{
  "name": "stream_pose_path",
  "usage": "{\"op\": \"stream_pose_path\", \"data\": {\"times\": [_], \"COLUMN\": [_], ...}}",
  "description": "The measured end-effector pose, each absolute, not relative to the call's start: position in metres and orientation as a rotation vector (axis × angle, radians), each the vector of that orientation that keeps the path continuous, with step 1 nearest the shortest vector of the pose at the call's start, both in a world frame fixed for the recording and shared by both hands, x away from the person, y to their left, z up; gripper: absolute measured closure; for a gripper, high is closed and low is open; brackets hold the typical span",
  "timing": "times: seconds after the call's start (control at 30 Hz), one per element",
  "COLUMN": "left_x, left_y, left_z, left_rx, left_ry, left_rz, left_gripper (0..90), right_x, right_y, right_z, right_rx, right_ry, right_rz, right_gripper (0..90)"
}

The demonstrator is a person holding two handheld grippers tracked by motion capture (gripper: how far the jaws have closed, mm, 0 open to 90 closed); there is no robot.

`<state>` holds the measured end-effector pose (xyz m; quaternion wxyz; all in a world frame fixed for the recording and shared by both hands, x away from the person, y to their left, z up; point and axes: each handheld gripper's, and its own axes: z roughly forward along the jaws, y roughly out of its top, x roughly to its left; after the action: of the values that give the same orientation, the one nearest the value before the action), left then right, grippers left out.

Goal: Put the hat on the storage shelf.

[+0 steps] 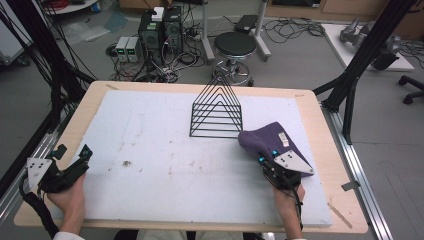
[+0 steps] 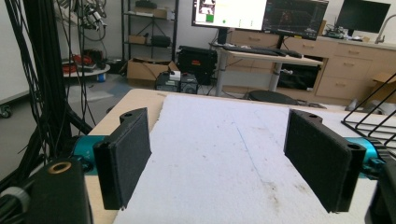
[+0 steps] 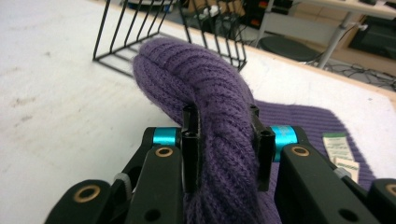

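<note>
White padding (image 1: 165, 150) is covering the wooden table (image 1: 75, 120), with a black wire rack (image 1: 216, 107) standing near its far edge. Just beside the rack, the right gripper (image 3: 227, 140) is pinching a fold of purple knitted cloth (image 3: 205, 79), while the left gripper (image 2: 224, 158) is hanging wide open, holding nothing, over the table's left side.

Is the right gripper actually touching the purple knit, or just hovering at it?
Touching. In the right gripper view both jaws of the right gripper press into a bunched fold of the purple knit, pinching it from either side.
</note>
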<state>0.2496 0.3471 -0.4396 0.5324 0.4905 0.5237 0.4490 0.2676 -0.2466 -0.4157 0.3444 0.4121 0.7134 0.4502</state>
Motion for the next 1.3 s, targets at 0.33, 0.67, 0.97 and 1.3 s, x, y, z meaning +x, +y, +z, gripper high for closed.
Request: {"op": "stream_pose_path", "data": {"times": [0.33,0.67,0.97,1.3], "left_x": [0.25,0.251,0.251,0.253], "left_y": [0.345,0.342,0.342,0.335], "left_z": [-0.44,-0.439,-0.439,-0.438], "left_rx": [1.179,1.197,1.206,1.252], "left_ry": [1.238,1.223,1.217,1.169], "left_rz": [1.069,1.077,1.075,1.076], "left_gripper": [22.7,22.7,22.7,22.7], "right_x": [0.262,0.25,0.24,0.226], "right_y": [-0.249,-0.243,-0.23,-0.218], "right_z": [-0.406,-0.393,-0.377,-0.359], "right_rx": [1.073,0.991,0.925,0.836], "right_ry": [1.725,1.576,1.448,1.378], "right_rz": [1.229,1.253,1.333,1.384], "right_gripper": [72.8,73.0,73.1,73.4]}}
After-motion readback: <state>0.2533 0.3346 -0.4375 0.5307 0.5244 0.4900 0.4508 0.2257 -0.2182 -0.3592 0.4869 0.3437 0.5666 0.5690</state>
